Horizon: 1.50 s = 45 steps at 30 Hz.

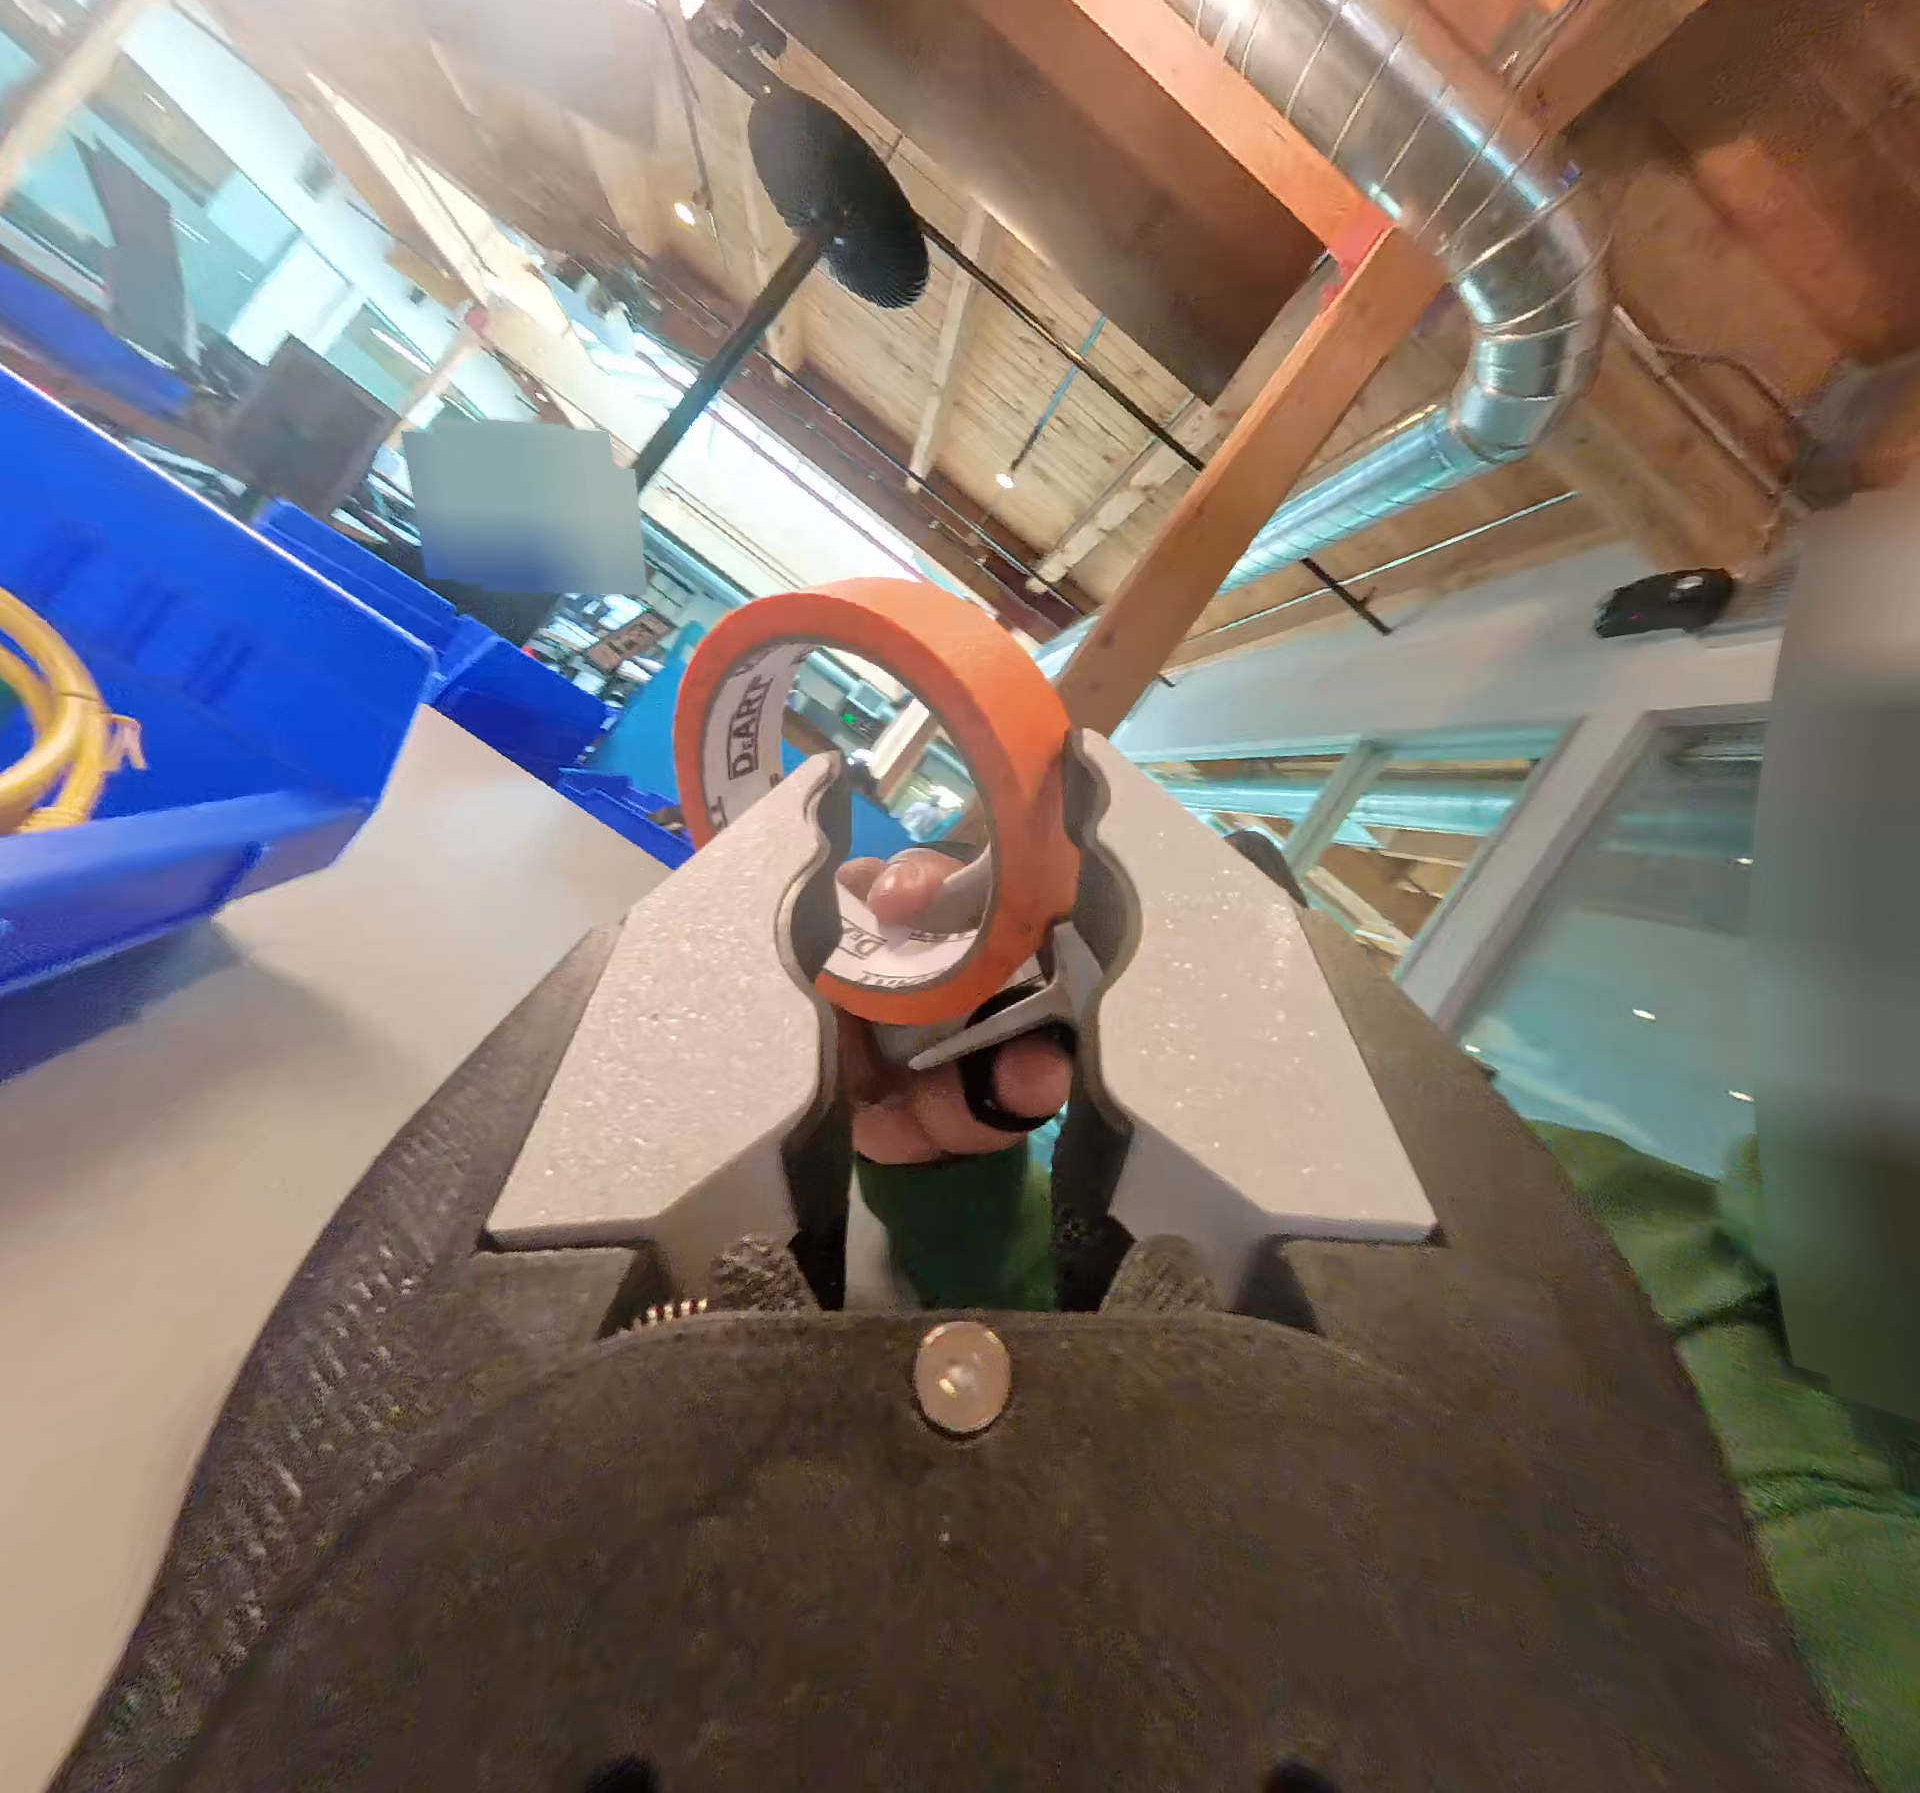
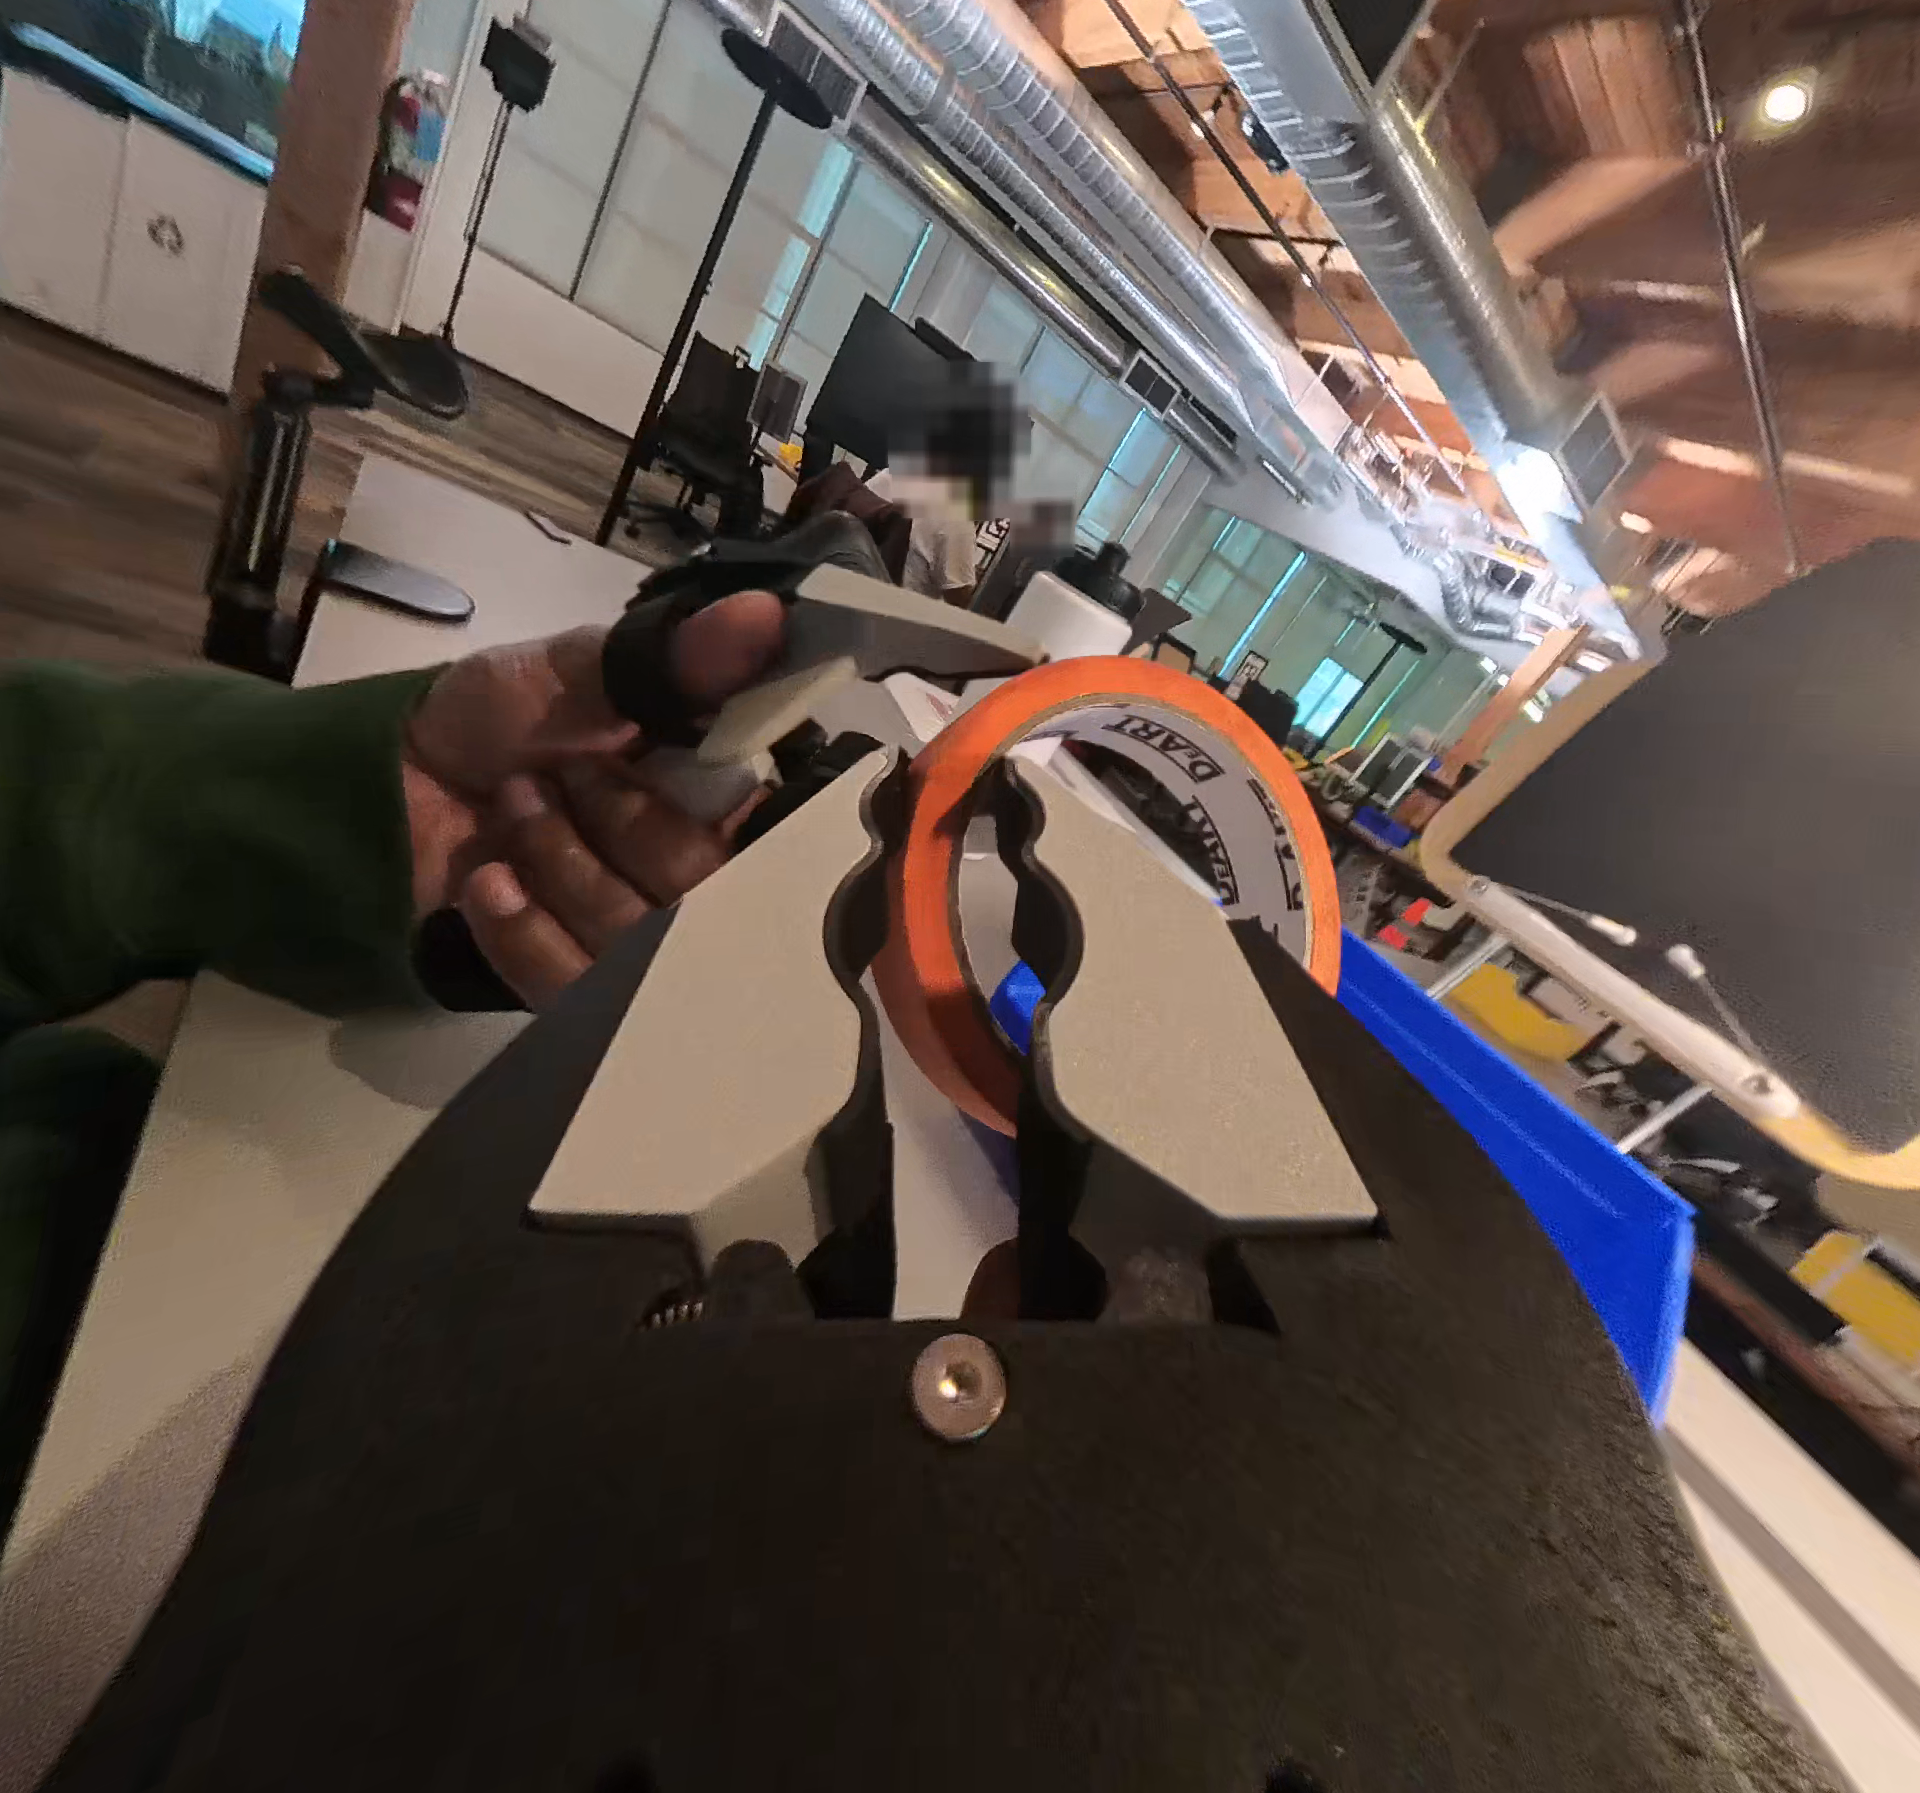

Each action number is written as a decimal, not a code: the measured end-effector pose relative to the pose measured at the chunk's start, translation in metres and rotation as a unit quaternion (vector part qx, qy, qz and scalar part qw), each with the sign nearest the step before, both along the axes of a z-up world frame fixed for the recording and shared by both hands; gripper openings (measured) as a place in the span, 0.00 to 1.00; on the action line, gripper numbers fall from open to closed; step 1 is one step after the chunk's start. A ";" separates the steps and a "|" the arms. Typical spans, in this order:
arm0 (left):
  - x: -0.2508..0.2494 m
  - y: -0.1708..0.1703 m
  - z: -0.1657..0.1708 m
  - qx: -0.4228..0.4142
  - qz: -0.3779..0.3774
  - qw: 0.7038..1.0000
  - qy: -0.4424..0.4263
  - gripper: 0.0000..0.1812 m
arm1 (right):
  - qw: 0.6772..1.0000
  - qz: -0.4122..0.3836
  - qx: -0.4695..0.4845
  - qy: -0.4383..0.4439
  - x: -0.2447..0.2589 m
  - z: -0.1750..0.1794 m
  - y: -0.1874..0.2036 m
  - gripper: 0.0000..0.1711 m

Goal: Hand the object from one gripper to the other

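Mid-handover: orange tape roll is held in the air, clear of the table. Left gripper pinches across its width; right gripper pinches its band. Next, probably, one gripper releases.

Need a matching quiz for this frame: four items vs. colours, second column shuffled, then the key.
Things:
1. tape roll
2. bin
3. ceiling duct
4. sleeve

Colours:
A. green
B. silver
C. orange
D. blue

Pairs: 1-C, 2-D, 3-B, 4-A
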<state>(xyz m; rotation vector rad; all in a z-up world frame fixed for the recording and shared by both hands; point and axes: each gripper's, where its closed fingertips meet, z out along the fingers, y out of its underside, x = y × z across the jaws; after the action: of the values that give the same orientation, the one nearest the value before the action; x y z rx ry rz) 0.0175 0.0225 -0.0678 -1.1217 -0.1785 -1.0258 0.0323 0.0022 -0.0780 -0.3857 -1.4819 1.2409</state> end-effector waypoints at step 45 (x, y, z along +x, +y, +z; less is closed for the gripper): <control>-0.016 0.011 -0.011 -0.031 0.058 0.998 0.000 0.27 | 0.994 -0.074 0.057 -0.050 -0.023 -0.030 -0.002 0.09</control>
<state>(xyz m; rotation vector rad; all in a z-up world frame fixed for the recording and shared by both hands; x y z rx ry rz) 0.0013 0.0332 -0.0791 -1.1543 -0.2744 -0.9234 0.0088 0.0002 -0.1078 -0.4783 -1.5716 1.0286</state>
